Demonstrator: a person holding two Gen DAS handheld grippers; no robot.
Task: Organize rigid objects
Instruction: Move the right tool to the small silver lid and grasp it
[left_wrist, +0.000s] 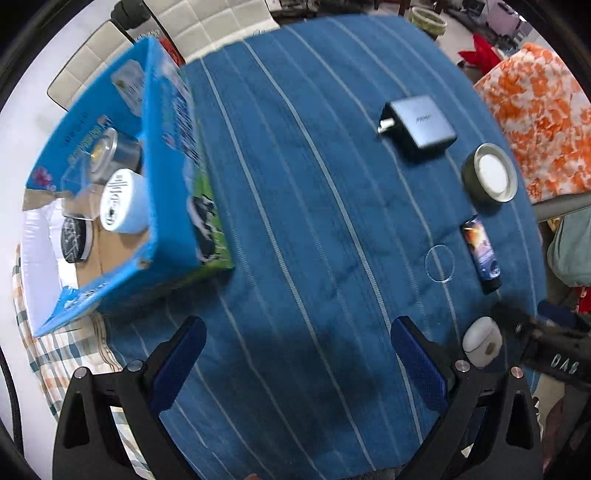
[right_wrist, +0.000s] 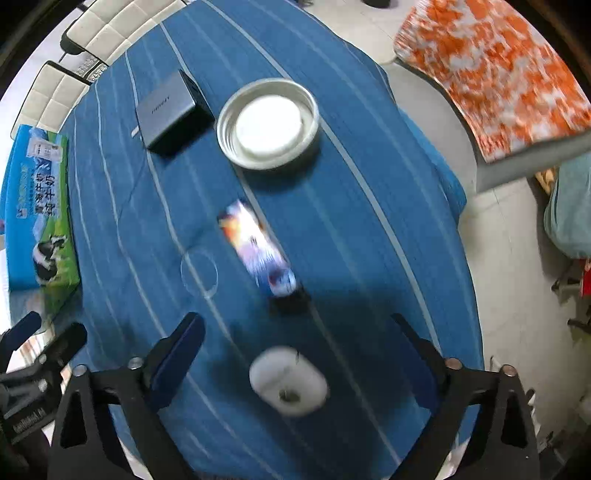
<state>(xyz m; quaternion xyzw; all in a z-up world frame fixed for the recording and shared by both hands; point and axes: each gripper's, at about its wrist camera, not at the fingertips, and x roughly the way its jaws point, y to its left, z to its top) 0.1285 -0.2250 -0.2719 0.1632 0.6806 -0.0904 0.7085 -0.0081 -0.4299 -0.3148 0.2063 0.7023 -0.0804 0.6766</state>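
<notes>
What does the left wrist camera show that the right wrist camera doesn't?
Only the left wrist view looks inside the blue milk carton box: a white cylindrical speaker, a clear-topped round case and a dark round disc.

Only the right wrist view shows the white earbud case lying between the right gripper's open fingers, not gripped.

Both show the blue striped cloth, grey charger, round jar lid, clear ring and colourful tube. The left gripper is open and empty.

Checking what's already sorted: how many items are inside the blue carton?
3 visible in the blue carton: a clear-lidded tin at the back, a white cylinder mid-box, a dark round disc nearest. Walls may hide more.
</notes>
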